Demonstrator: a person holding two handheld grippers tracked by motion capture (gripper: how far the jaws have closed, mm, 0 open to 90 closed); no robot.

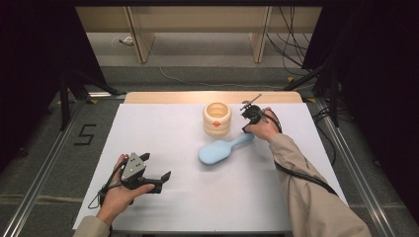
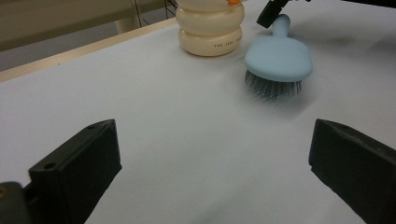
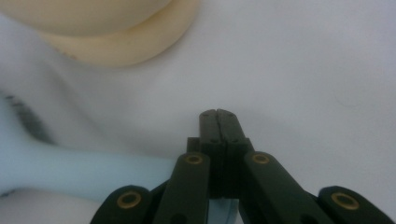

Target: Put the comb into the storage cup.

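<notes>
A light blue hairbrush (image 1: 217, 151) lies bristles down in the middle of the white table (image 1: 163, 128), its handle pointing back right. My right gripper (image 1: 245, 129) is at the end of that handle. In the right gripper view its jaws (image 3: 217, 114) are pressed together with no gap, and the handle (image 3: 70, 170) runs off to the left beneath them. A cream ringed cup (image 1: 217, 118) stands just behind the brush. My left gripper (image 1: 155, 166) is open at the front left, nothing between its jaws (image 2: 210, 158), facing the brush (image 2: 279, 58) and cup (image 2: 211, 28).
Bare white surface lies between my left gripper and the brush. The table's wooden back edge (image 1: 212, 97) runs behind the cup. Cables (image 1: 291, 49) and stand legs are on the floor beyond it.
</notes>
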